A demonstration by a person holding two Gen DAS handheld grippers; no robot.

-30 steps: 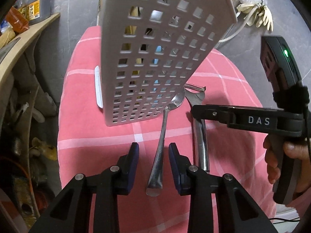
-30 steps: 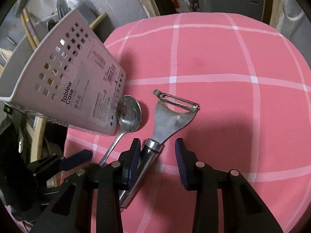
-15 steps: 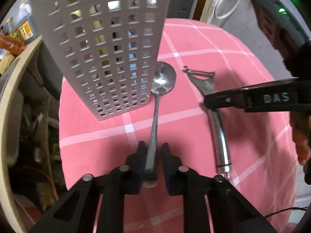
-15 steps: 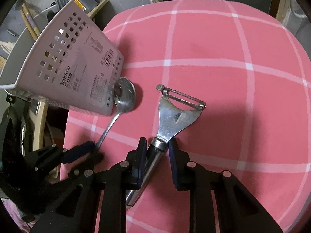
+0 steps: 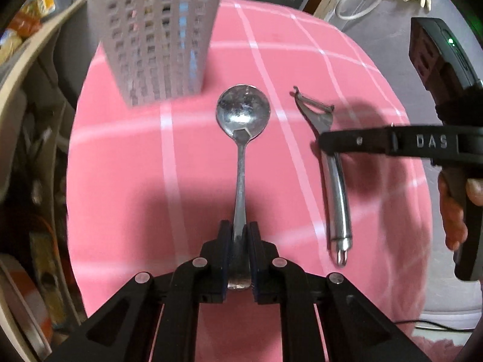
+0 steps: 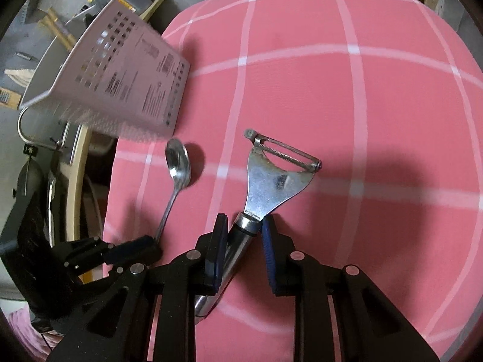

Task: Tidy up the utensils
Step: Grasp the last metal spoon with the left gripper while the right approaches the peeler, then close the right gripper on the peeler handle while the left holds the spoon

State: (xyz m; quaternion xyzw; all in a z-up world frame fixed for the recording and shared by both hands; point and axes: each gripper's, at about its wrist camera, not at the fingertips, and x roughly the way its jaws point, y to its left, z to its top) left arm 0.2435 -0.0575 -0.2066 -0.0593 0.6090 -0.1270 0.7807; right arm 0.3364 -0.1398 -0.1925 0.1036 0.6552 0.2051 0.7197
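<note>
While both tools lie flat on the pink checked cloth [image 5: 126, 163], the relation that matters is each handle's line against the holder's opening.

holder: pale perforated utensil holder [image 5: 157, 33] at the cloth's far left edge; opening faces up, out of frame in both views.
peeler: metal peeler [image 6: 271, 181] lies blade-end away from the right gripper, long axis running back along the fingers, slightly skewed left.
spoon: spoon [image 5: 243, 114] lies straight ahead of the left gripper, bowl far, handle near; bowl just beside the holder's base.
right gripper [image 6: 243, 229]: clamped on the peeler's neck, pads touching both sides.
left gripper [image 5: 240, 235]: jaws have just been closing, now pinching the spoon handle's tail.
nearer: left hand and spoon sit closer to the holder; my call, it goes in 1st.
</note>
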